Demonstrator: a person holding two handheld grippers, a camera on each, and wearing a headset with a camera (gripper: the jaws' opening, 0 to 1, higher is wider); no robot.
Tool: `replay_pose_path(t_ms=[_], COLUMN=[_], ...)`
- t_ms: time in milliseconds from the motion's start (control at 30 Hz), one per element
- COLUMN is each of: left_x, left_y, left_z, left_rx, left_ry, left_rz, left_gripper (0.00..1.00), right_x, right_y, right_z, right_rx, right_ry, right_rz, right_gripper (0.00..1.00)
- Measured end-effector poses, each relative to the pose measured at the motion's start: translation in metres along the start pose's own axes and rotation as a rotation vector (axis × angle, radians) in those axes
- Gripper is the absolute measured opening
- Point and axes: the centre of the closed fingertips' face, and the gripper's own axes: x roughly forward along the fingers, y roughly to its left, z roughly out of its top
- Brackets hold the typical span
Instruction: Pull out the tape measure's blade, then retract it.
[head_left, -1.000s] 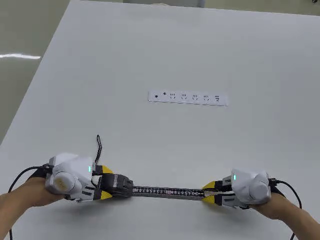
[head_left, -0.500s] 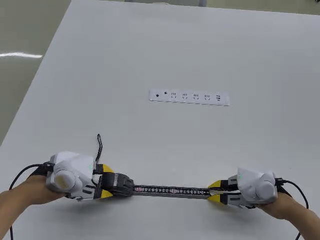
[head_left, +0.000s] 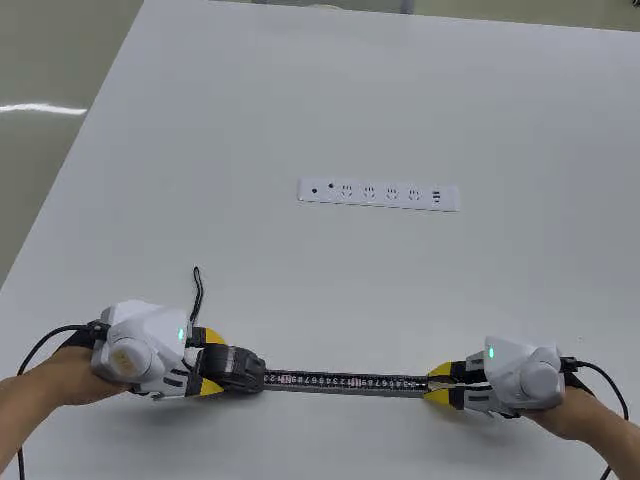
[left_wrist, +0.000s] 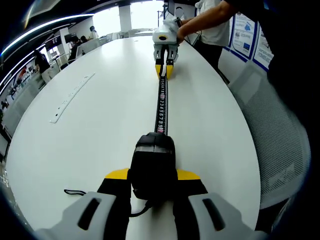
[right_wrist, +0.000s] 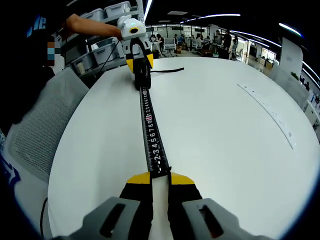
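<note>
Your left gripper (left_wrist: 152, 175) is closed tight on the case (left_wrist: 152, 162), one jaw on each flank. It's parked where it was a second ago, near the front-left of the counter (head_left: 400, 90). The case sits low on the counter with its strap (head_left: 197, 290) trailing away towards the far side.

Over to your right gripper (right_wrist: 159, 177): the jaws are pinched nearly together on the free end of the blade (right_wrist: 151, 135). That's the one on the move. Over the last second it has slid steadily out to your right, while the case hasn't budged.

So more blade is showing now, a longer run of numbers between the two grippers. It stretches dead straight from the mouth of the case to your right jaws. It rides low over the counter, though I can't tell whether it touches along the way.

That puts the pull-out well underway, and I'd say there's already enough blade out to count. The retract half hasn't begun. The anchor hand is doing its job, since all the travel goes into the blade and none into dragging the case.

The power strip (head_left: 379, 193) lies well beyond, clear of the line. For the return, walk the tip back towards the case instead of letting go, because a free blade is likely to whip home.
</note>
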Motion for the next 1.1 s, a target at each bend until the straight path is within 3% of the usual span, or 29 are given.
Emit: replay_pose_path(t_ms=[500, 1100], left_x=[-0.0004, 0.0002], left_y=[-0.0013, -0.0021], left_z=[-0.0008, -0.0002], left_rx=[0.003, 0.05], left_ry=[0.0, 0.022], left_rz=[0.011, 0.012], left_gripper=[0.28, 0.29], right_x=[0.0005, 0.0014], right_y=[-0.0018, 0.0013], right_z=[-0.0006, -0.0004], right_rx=[0.01, -0.032], right_ry=[-0.013, 0.045], right_rz=[-0.013, -0.041], right_gripper=[0.08, 0.11])
